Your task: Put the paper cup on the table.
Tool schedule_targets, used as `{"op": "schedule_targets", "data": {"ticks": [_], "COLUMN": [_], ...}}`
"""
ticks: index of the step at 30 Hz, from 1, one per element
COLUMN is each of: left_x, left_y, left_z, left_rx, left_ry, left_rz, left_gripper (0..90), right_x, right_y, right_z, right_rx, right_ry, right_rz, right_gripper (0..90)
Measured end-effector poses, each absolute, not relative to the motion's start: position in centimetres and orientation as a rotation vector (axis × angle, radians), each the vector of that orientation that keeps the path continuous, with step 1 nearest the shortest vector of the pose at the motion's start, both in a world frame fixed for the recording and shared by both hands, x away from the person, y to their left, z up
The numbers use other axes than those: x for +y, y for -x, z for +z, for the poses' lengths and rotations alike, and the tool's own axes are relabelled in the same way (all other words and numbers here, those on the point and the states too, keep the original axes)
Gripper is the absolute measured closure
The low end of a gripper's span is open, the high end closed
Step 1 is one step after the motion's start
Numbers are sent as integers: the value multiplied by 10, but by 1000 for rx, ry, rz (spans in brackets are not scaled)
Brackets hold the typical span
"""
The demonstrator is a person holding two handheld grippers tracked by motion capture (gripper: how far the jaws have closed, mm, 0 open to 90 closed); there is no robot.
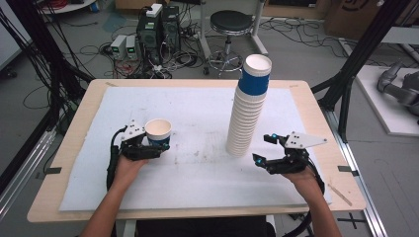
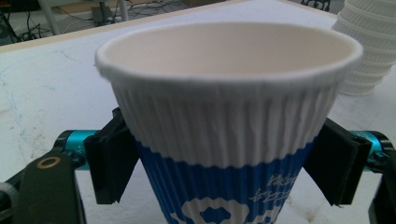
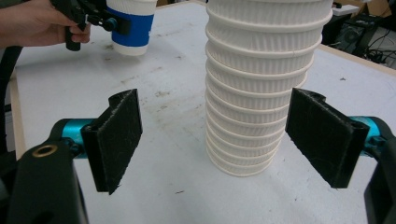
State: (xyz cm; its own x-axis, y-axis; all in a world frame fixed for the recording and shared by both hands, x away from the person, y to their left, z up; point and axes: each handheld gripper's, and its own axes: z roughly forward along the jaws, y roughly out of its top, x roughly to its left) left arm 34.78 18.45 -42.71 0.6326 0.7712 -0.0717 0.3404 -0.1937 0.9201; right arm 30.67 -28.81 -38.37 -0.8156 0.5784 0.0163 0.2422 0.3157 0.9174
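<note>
A wooden table point(image 1: 316, 106) carries a large white mat point(image 1: 197, 177) that covers most of its top, marked with faint stains near the middle. On the mat's right half stands a tall stack of cups point(image 1: 248, 113), ribbed white paper cups nested one in another, with the topmost showing a blue band and an open white mouth; the stack leans slightly toward the far right. A single paper cup point(image 1: 158, 132), white at the rim and blue with white print lower down, sits upright at the mat's left side, well apart from the stack. The left gripper point(image 1: 148, 148) is at this cup, its black pads on either side of the blue part; in the left gripper view the pads point(image 2: 112, 163) lie right at the cup's ribbed wall, the cup not squeezed, though whether they touch it cannot be told. The right gripper point(image 1: 266, 148) hovers just near and right of the stack's base with its jaws wide apart and nothing in them; in the right gripper view the stack stands beyond and between its pads point(image 3: 116, 135), untouched.
</note>
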Motion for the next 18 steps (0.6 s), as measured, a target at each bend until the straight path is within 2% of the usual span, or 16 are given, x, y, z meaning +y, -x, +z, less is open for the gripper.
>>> {"op": "schedule_targets", "data": {"ticks": [5,11,18], "left_x": [186,184,169], "left_y": [-350,-358,-373], "left_z": [-433,-435,-445], "left_rx": [930,883,936], "left_ry": [-1803,-1691,-1765], "left_rz": [492,526,492], "left_gripper": [195,217,210], "right_x": [-287,-287,-283], "right_y": [-307,-308,-309], "right_z": [-383,-384,-384], "right_rx": [2266,2270,2280], "right_ry": [-729,-734,-727], "right_rz": [1502,1492,1489], "right_gripper": [189,189,189]}}
